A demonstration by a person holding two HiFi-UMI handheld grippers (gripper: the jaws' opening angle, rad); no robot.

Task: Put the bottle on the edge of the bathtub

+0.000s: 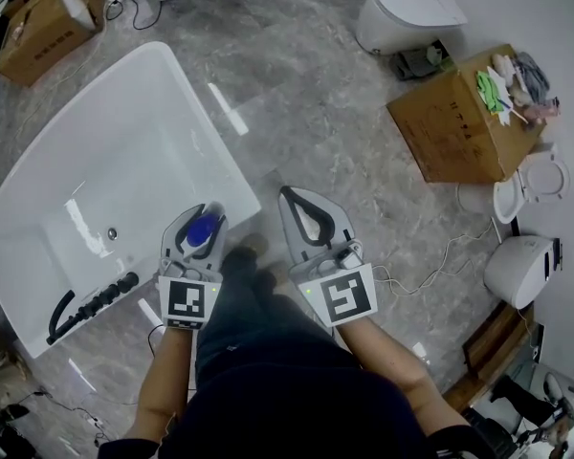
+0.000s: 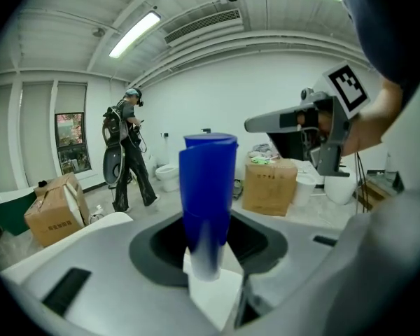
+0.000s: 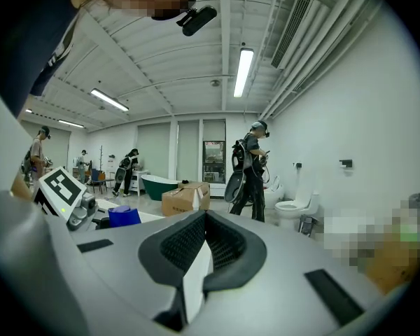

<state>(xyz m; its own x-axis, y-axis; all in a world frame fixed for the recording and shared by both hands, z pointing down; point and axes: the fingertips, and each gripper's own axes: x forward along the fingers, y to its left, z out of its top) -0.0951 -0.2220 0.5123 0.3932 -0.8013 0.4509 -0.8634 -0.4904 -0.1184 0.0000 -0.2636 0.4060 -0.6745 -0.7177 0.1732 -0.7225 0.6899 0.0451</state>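
Blue cylindrical bottle [image 2: 208, 180] is clamped upright between the jaws of the left gripper [image 1: 207, 216]; the jaws stand wide with both pressed on its sides. In the head view the bottle [image 1: 201, 229] sits in the air just beside the near outer side of the white oval bathtub [image 1: 38, 175], close to its rim but not resting on it.

Right gripper [image 1: 287, 197] is empty, jaws together with nothing between them; confirmed in the right gripper view [image 3: 204, 219]. It sits beside the left one, apart from the tub, above the grey marble-look tiled floor [image 1: 316, 113].

A black ribbed hose fitting [image 1: 91, 304] lies on the tub's near end. An open brown cardboard box [image 1: 454, 122] with mixed items on top stands well off to the right, with a white toilet [image 1: 411, 12] beyond it. A second brown cardboard box [image 1: 48, 17] is past the tub's far end.

The left gripper view shows a person in dark clothes with a backpack [image 2: 126, 152] standing across the room.
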